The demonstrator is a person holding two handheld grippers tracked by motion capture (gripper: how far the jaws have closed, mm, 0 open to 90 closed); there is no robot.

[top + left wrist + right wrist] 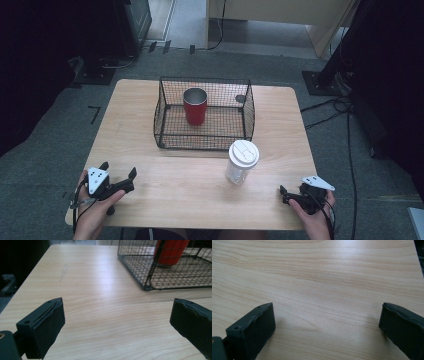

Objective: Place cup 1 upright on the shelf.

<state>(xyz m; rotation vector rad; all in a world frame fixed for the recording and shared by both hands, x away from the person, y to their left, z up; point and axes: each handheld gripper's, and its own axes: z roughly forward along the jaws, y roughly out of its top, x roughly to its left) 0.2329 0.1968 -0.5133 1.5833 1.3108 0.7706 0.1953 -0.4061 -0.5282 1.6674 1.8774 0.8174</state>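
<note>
The red cup (195, 106) already stood upright inside the wire basket (170, 138) at the far middle of the counter (175, 185). The clear cup with the white lid (242, 161) was outside it, just in front of the basket's near right corner, so that one looked left to do. The left tongs (118, 175) hovered at the near left, jaws spread wide and holding nothing. The right tongs (283, 195) waited at the near right, equally wide apart and empty, well short of the lidded cup
</note>
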